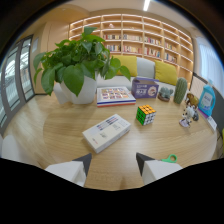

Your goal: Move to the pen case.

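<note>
The gripper (114, 167) hovered over a round wooden table (60, 131), and its two pale fingers with dark wedge-shaped tips stood apart, with nothing between them. Only bare wood showed in the gap. The lower parts of the fingers were cut off by the dark body of the tool.

Just beside the right finger lay a small green ring-shaped handle (170, 159), most of it hidden behind the finger, so I could not tell what it belonged to. Just ahead of the left finger lay a flat white rectangular box (106, 132), smooth, with small printing on top; this looked like the pen case, but the print was too small to read. It lay at an angle, with free wood around all its edges.

Beyond it, more to the right, stood a colour cube (146, 114) with glossy squares. Farther away were a leafy green plant in a round white pot (75, 70), a flat picture book (115, 96), a purple carton (145, 88), a small grey figure (165, 93), a ribbed green cactus (180, 90), small animal toys (189, 113) and a blue bottle (206, 100) near the table edge.

The wood grain was smooth and pale. The widest open room was on the left part of the table. Behind stood yellow and grey cushions (145, 67) and wooden bookshelves (135, 35).
</note>
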A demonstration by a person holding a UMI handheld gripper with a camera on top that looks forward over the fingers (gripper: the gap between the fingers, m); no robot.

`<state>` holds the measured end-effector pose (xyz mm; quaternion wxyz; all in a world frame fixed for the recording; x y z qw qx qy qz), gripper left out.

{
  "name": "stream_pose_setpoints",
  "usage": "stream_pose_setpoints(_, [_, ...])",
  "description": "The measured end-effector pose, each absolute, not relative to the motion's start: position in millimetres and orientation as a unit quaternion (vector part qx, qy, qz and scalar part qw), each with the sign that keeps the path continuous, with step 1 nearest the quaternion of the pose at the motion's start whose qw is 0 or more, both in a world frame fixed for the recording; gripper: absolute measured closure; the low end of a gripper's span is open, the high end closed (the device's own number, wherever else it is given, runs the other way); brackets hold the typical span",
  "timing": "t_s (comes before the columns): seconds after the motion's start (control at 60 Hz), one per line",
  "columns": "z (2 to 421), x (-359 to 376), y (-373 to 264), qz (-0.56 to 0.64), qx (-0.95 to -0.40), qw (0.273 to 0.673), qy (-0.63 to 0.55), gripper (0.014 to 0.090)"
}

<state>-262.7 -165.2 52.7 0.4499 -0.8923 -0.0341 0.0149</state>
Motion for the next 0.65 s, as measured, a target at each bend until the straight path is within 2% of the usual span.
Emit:
stream_pose_setpoints(0.3, [46.4, -285.7, -104.6, 0.008, -0.89, 0.456, -0.031, 0.02])
stream_pose_setpoints(0.65, [43.4, -289.0, -97.4, 0.012, -0.891, 0.453, -0.034, 0.0199])
